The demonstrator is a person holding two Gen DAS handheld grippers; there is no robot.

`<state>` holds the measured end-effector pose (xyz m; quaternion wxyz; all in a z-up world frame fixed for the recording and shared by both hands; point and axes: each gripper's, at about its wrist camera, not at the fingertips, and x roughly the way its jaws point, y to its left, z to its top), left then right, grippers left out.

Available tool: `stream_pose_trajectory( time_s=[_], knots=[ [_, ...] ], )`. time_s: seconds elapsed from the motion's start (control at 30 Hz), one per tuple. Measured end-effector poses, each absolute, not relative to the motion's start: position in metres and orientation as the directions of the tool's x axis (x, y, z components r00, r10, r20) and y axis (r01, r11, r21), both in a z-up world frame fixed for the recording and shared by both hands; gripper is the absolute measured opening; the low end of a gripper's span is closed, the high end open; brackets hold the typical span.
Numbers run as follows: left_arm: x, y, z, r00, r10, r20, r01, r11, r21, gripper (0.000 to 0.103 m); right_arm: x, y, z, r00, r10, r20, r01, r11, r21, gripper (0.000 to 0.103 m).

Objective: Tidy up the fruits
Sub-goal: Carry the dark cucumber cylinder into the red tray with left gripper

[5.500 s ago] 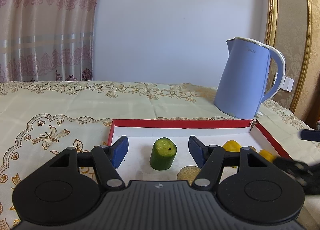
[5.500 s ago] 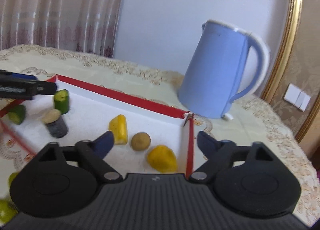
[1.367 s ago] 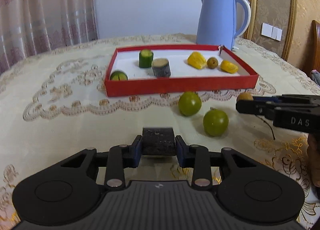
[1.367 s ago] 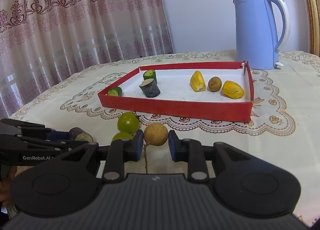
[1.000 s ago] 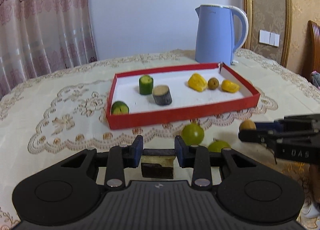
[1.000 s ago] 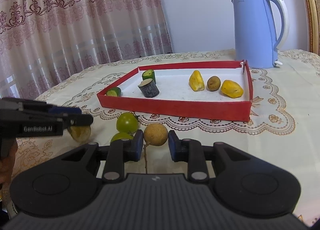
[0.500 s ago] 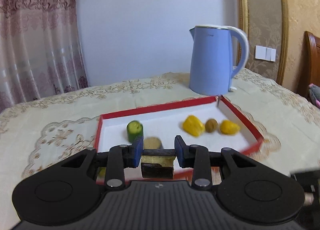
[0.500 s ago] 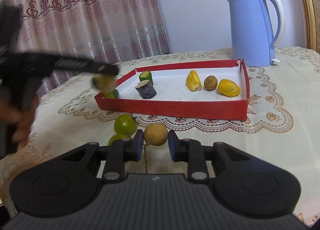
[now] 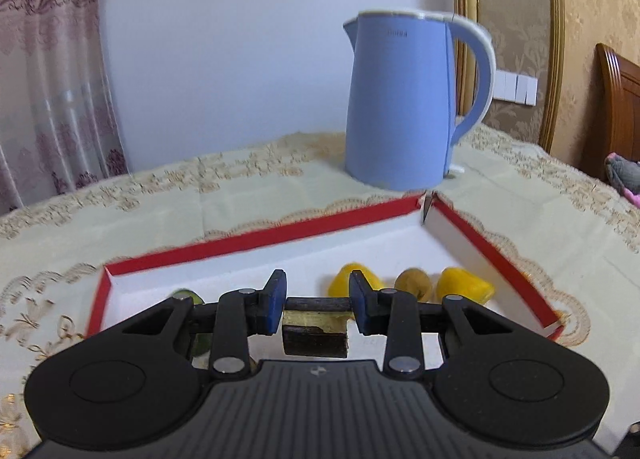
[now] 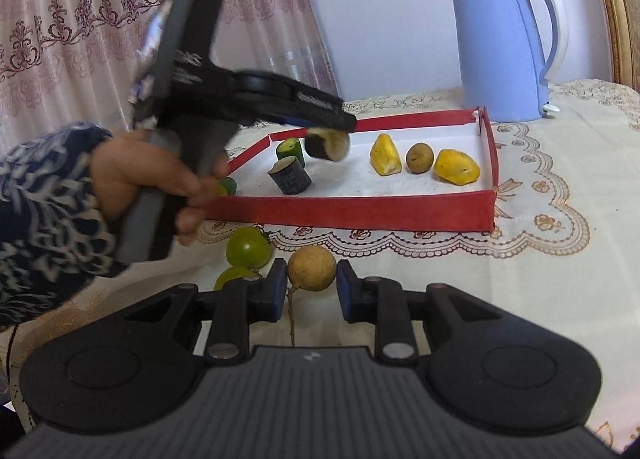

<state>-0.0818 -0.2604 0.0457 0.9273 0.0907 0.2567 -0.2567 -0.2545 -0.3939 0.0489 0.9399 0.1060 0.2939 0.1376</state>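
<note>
My left gripper (image 9: 316, 305) is shut on a dark-skinned sugarcane piece (image 9: 315, 326) and holds it above the red tray (image 9: 256, 237). From the right wrist view the left gripper (image 10: 332, 127) hangs over the tray's left half with the cane piece (image 10: 327, 145). My right gripper (image 10: 312, 291) is shut on a round tan longan (image 10: 312, 268) in front of the tray's near wall (image 10: 360, 213). In the tray lie another cane piece (image 10: 290, 177), a cucumber chunk (image 10: 291, 149), two yellow pieces (image 10: 385, 159) (image 10: 457, 166) and a brown fruit (image 10: 419, 156).
A blue kettle (image 10: 502, 45) stands behind the tray's far right corner. Two green fruits (image 10: 248, 248) (image 10: 232, 278) lie on the tablecloth left of my right gripper. A green piece (image 10: 227, 185) sits at the tray's near left corner. Curtains hang at the left.
My left gripper has lifted the cane piece off the table and carried it forward over the tray. My right gripper has stayed shut on the longan in nearly the same place.
</note>
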Motion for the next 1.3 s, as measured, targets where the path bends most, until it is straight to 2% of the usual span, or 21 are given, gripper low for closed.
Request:
stream_pose_trajectory(
  time_s=[0.2,0.47,0.6,0.8,1.1,1.3],
  knots=[
    [-0.076,-0.255,0.03,0.731,-0.423,-0.536,0.524,0.851,0.043,0.033,-0.254,-0.395,0.048,0.786,0.337,-0.518,-0.204,0.933,0.298,0.025],
    [-0.124,-0.247,0.052,0.764,-0.502,-0.405,0.602,0.781,0.167,0.033,-0.254,-0.397,0.048,0.782,0.349,-0.515,-0.209,0.927,0.311,0.025],
    [-0.17,-0.209,0.08,0.779,-0.533,-0.331,0.603,0.781,0.162,0.034,-0.254,-0.397,0.048,0.784,0.352,-0.512,-0.212,0.926,0.313,0.025],
    [-0.214,-0.189,0.076,0.813,-0.508,-0.284,0.579,0.756,0.306,0.034,-0.255,-0.396,0.048,0.781,0.36,-0.51,-0.225,0.924,0.309,0.025],
    [-0.153,-0.235,0.066,0.792,-0.515,-0.329,0.602,0.747,0.281,0.034,-0.253,-0.396,0.047,0.782,0.338,-0.523,-0.205,0.933,0.296,0.026],
    [-0.081,-0.261,0.048,0.767,-0.404,-0.499,0.539,0.827,0.161,0.034,-0.252,-0.396,0.046,0.776,0.346,-0.526,-0.208,0.93,0.304,0.025]
  ],
)
